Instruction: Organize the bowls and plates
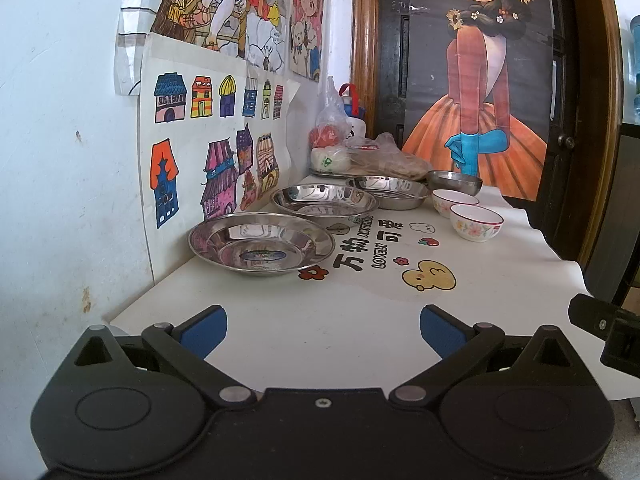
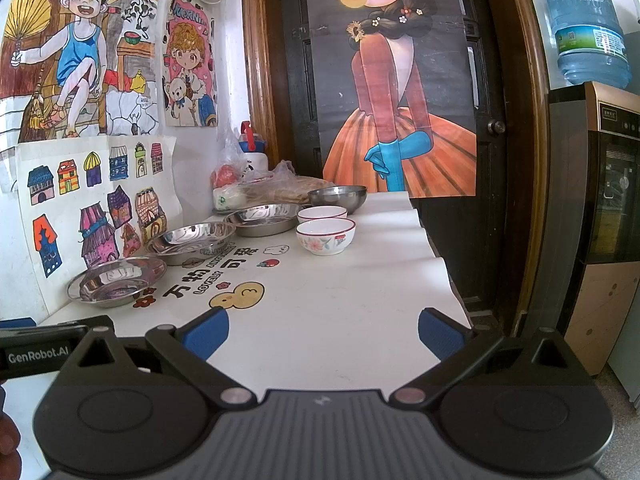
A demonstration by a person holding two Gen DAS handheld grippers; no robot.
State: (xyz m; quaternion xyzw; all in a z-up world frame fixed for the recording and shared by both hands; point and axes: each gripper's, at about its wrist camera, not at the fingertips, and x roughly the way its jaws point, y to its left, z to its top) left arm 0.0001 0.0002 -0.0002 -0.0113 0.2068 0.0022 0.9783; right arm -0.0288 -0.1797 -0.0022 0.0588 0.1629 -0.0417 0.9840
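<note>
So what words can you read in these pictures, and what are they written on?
"GenRobot.AI": on the left hand-held gripper.
"LOVELY": on the tablecloth, beside four large Chinese characters, 万物可爱.
"MORNI...": cut off, on the drawing of a child with a teddy bear.
Sticker inside the nearest steel plate: too blurred.
Water bottle label: too small.

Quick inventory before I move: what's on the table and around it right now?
steel plates: 3, silver, row along the wall
floral bowls: 2, white with red rims, right of the plates
steel bowl: 1, silver, behind the floral bowls
bagged food: several, clear bags, far end on a tray
water jug: 1, blue, upper right
left gripper: open, empty
right gripper: open, empty
</note>
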